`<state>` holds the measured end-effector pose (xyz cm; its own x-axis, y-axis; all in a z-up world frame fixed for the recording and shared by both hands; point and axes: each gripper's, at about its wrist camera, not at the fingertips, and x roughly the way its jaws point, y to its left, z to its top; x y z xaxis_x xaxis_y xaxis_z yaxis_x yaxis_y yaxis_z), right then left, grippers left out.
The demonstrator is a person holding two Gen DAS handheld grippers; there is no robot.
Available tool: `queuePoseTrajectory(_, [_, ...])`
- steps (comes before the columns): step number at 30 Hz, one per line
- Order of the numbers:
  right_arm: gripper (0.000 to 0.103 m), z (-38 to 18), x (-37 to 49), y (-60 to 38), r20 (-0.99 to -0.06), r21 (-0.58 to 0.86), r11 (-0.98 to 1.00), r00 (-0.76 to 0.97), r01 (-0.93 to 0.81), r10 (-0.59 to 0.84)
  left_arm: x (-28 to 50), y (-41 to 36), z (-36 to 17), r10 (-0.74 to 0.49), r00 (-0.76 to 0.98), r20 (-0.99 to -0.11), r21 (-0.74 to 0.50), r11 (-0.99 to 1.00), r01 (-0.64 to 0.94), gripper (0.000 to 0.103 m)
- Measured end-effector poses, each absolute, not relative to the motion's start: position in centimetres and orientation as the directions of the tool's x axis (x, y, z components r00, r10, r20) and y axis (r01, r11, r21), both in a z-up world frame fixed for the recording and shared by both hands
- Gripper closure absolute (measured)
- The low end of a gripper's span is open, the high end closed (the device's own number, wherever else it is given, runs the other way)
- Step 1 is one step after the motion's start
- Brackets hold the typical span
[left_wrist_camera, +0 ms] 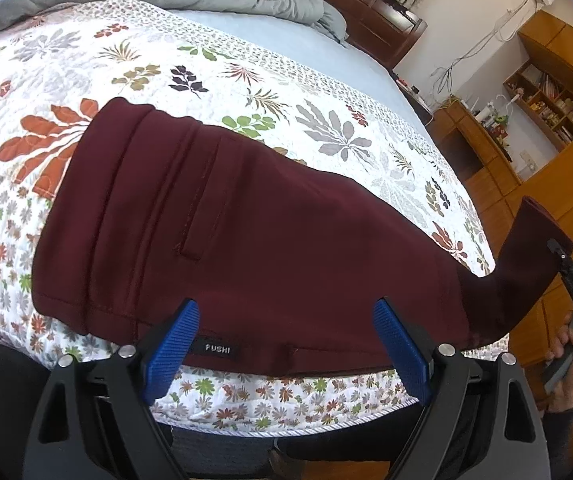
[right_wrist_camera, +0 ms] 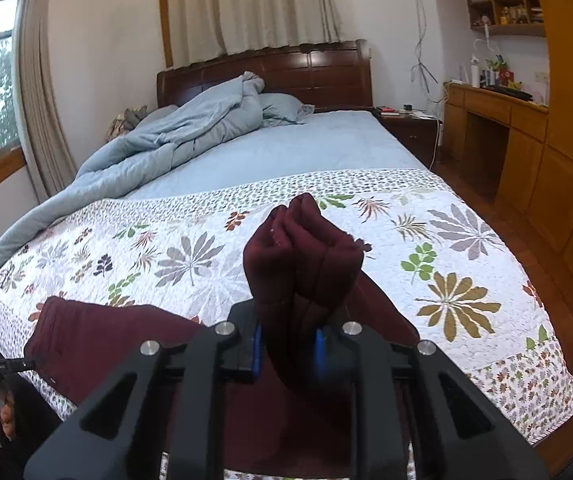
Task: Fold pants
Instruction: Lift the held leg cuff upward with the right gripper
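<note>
Maroon pants (left_wrist_camera: 246,220) lie on the floral quilt (left_wrist_camera: 166,68), waistband toward the left, a "FUSHI" label at the near edge. My left gripper (left_wrist_camera: 286,312) is open, its blue pads either side of the near hem just above the cloth, holding nothing. My right gripper (right_wrist_camera: 286,344) is shut on the bunched leg ends of the pants (right_wrist_camera: 302,256) and holds them lifted above the quilt (right_wrist_camera: 446,240). In the left wrist view the lifted leg (left_wrist_camera: 526,256) rises at the right to the right gripper (left_wrist_camera: 570,268).
A crumpled blue duvet (right_wrist_camera: 174,136) lies at the bed's head by the dark headboard (right_wrist_camera: 306,72). A wooden desk (right_wrist_camera: 498,108) and shelves stand to the right, beside wood floor (right_wrist_camera: 534,256). The bed's near edge is close to me.
</note>
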<state>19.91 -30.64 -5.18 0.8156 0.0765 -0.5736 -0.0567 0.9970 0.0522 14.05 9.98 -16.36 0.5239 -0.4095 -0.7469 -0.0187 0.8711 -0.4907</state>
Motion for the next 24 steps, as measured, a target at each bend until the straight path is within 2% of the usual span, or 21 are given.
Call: queuePoseTrajectory(24, [0.085, -7.9, 20.2, -24.9, -0.623, -0.078, 0.981, 0.776, -0.18, 0.092, 13.6, 10.1, -17.0, -0.416, 0.499, -0.76, -0.497, 0.867, -0.034, 0.014])
